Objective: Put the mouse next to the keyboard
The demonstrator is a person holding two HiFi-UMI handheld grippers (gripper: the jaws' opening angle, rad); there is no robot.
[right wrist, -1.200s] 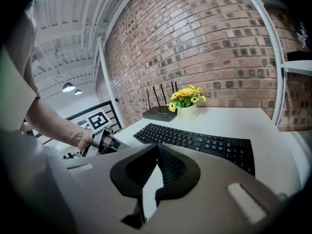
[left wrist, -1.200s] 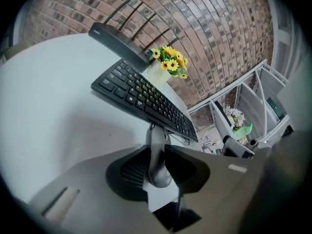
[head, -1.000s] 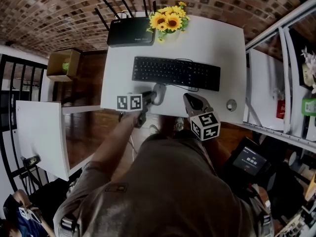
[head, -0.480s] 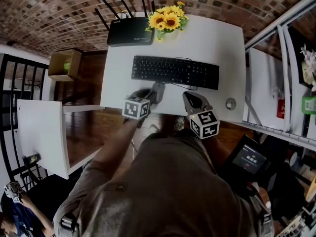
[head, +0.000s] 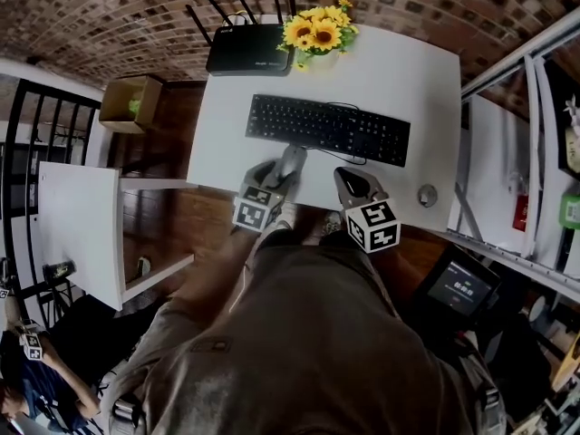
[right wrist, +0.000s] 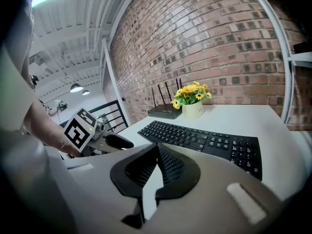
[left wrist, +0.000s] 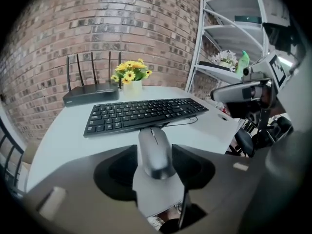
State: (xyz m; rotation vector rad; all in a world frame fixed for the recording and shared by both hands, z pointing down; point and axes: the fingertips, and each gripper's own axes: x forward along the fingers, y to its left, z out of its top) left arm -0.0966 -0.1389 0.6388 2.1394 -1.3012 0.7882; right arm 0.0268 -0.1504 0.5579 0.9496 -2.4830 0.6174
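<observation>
Near the bench (left wrist: 58, 140) front edge, the mouse (left wrist: 153, 144) is seen just before the keyboard (left wrist: 141, 113), between the left tongs (left wrist: 155, 159), just opened wide. Right tongs (right wrist: 155, 168) are held closed, empty.

Soft, even light; the white table (head: 399, 71) around the keyboard (head: 328, 129) glares pale. Ceiling lamps (right wrist: 75, 87) glow up left of the keyboard. Fisheye bending everywhere; black corners frame the 2 gripper views, and the foreground nearer than the keyboard is blurred.
</observation>
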